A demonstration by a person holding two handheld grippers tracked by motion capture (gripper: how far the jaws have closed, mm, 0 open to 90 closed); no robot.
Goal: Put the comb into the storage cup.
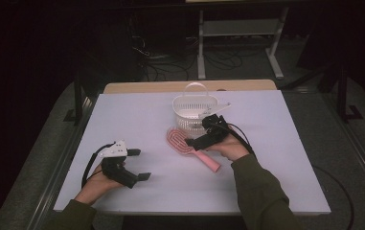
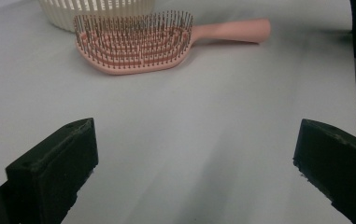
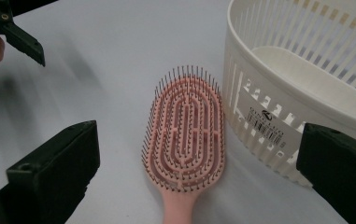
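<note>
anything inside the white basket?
White basket: the visible part of its floor looks bare. A thin white stick lies across its rim. The near wall and right tool hide the rest.

A pink paddle hairbrush point(image 1: 185, 144) is laid flat on the white table, bristles turned up, its oval vented head just beside the basket and its handle angled toward the near right; a white slatted plastic basket point(image 1: 195, 114) is stood upright behind it, its bail handle raised.

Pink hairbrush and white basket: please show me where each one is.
Pink hairbrush point(image 3: 185, 126): right gripper view, on the bristle pad of its head.
White basket point(image 3: 269, 119): right gripper view, on its slatted side wall near the label.
</note>
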